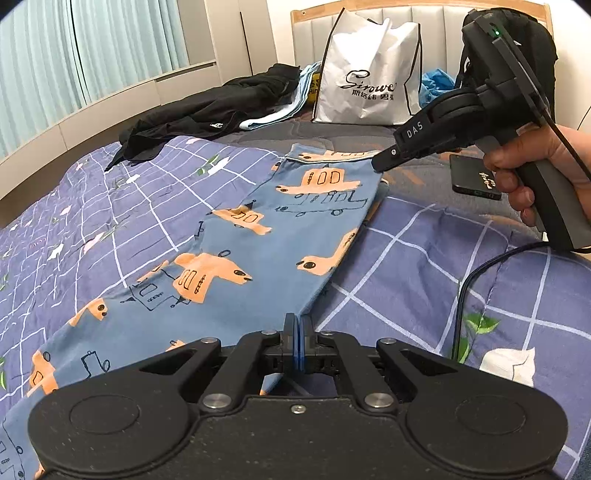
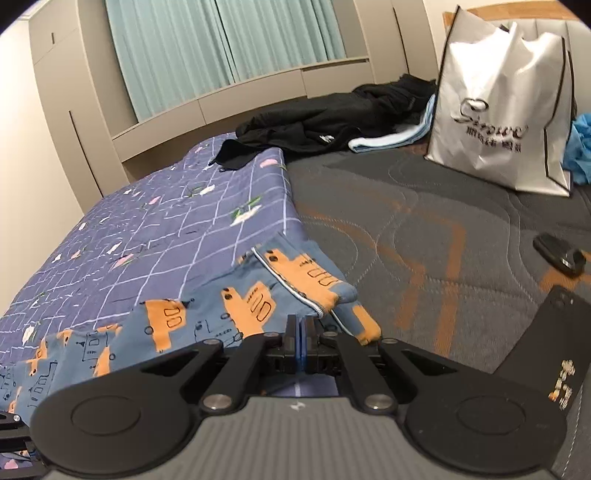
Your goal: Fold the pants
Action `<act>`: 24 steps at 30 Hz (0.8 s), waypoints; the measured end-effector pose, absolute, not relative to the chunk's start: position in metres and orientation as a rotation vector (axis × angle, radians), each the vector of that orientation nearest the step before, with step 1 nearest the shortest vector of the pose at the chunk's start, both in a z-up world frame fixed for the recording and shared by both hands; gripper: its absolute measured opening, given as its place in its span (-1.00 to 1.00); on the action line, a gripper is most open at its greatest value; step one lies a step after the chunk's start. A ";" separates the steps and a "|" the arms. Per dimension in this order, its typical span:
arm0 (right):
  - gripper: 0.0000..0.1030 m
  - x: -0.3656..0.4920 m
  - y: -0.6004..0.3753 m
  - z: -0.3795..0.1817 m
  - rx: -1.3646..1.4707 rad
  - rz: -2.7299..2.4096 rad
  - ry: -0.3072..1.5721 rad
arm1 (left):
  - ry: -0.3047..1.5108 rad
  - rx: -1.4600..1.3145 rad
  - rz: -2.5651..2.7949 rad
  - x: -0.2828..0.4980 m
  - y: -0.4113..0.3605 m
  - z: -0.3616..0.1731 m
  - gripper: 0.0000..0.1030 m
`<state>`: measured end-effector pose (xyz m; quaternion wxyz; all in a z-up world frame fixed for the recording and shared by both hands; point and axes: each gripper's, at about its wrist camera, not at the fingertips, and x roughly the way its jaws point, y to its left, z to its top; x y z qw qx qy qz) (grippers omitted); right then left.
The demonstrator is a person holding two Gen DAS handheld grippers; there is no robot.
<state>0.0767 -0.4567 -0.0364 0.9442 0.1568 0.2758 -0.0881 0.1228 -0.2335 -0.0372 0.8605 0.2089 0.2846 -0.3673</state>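
Home bedroom. Bed [image 2: 406,221] with grey quilted mattress, purple checked quilt [image 1: 110,206] spread over left and near part. Padded headboard [image 1: 424,22] in wooden frame at far end. Pale green curtains [image 2: 221,44] over beige built-in cabinets [image 2: 74,92] along left wall. Black clothes [image 1: 207,107] and white shopping bag [image 1: 369,74] dumped at far end of bed.

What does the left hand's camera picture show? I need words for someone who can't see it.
Blue cotton pants with orange cartoon cars lie on a purple checked quilt, pinched at one edge by the shut left gripper. A person's hand holds the right gripper, shut on the waistband. Behind stand a white paper shopping bag and crumpled black clothes.
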 end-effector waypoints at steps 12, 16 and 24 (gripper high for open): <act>-0.13 0.085 -0.483 -0.053 0.499 -0.168 0.595 | 0.609 0.430 -0.759 0.125 -0.237 -0.038 -1.00; -0.13 0.096 -0.497 -0.059 0.550 -0.183 0.597 | 0.612 0.430 -0.755 0.126 -0.237 -0.038 -1.00; -0.89 0.101 -0.504 -0.059 0.531 -0.213 0.547 | 0.602 0.412 -0.744 0.127 -0.238 -0.036 -1.00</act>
